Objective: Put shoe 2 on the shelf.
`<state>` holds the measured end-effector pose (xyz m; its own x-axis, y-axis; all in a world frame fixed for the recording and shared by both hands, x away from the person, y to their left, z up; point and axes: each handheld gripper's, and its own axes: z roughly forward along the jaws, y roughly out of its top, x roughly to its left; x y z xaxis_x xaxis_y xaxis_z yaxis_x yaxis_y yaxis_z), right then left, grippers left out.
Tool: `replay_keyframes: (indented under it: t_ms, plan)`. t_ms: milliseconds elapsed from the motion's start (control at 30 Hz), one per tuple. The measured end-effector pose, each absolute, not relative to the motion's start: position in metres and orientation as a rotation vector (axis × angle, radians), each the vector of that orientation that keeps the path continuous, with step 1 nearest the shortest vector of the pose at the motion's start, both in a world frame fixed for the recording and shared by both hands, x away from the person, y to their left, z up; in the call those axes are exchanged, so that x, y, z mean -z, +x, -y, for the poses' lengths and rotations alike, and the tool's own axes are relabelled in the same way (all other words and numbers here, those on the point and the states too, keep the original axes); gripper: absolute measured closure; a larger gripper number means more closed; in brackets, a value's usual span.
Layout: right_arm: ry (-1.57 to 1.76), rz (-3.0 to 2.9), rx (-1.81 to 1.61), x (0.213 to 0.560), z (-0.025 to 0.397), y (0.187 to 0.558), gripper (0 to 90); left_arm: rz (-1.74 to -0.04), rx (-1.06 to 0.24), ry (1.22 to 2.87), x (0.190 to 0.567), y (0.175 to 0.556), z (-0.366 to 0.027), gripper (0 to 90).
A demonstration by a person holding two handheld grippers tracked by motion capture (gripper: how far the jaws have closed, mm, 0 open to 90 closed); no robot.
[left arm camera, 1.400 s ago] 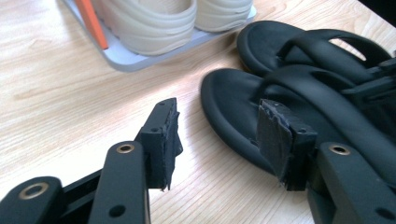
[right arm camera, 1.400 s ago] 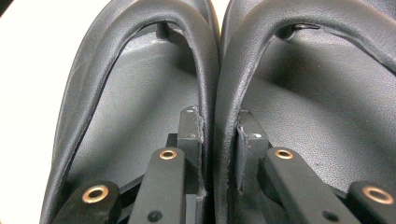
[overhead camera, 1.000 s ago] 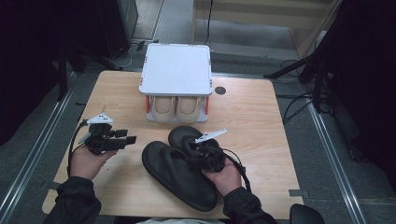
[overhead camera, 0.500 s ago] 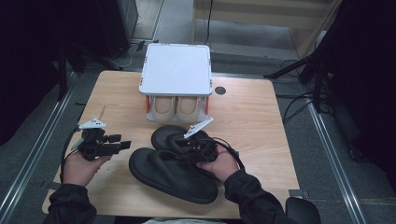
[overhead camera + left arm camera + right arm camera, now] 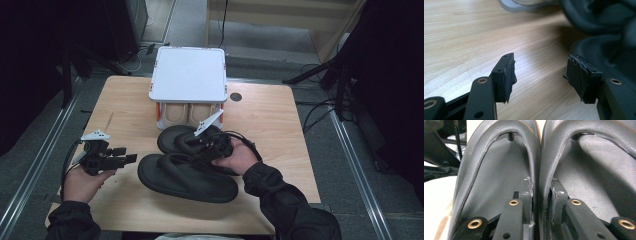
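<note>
On the wooden worktop [image 5: 280, 125], near its middle, I log one pair of black flip-flops [image 5: 187, 172]: the nearer sandal lies long across the front, the farther one sits just behind it, touching, close below a white-lidded box [image 5: 189, 75] whose open front shows two pale shoes [image 5: 187, 112]. Item, my right gripper [image 5: 212, 146]: hand entering from the lower right, forearm in a dark sleeve angled up and left, palm wrapped over the tool, which points left across the sandals with its grey plate tilted upward toward the box. Its fingers are closed tight on the sandals' straps; the right gripper view shows the two adjoining strap sides pressed together between the fingers [image 5: 526, 192], both grey footbeds arching away beyond, toe posts visible at the top. From the high view the clamp itself is masked by the hand. Item, my left gripper [image 5: 122, 155]: hand at the lower left, held low over bare wood, tool pointing right toward the nearer sandal's end, just short of it. Its fingers [image 5: 507, 75] stand wide apart and hold nothing; the left gripper view shows wood grain between them, black sandal material just beyond the right-hand finger, and the pale shoes at the top edge.
</note>
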<state>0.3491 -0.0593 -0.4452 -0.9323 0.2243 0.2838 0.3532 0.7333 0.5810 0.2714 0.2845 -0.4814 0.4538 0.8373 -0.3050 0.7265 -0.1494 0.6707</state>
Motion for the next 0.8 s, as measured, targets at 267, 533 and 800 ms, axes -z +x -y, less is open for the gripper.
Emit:
replay_keyframes:
  t_ms: [267,533,800]
  plan:
    - [-0.384,2.741,0.992,0.424,0.065,0.355,76.4,-1.315,-0.182,1.917,0.482,0.272,-0.284,39.6]
    - [-0.329,2.741,1.020,0.397,0.061,0.361,76.3,-1.318,-0.172,1.910,0.481,0.273,-0.284,38.7]
    - [-0.297,2.752,1.025,0.369,0.058,0.367,76.3,-1.323,-0.173,1.906,0.482,0.273,-0.285,38.4]
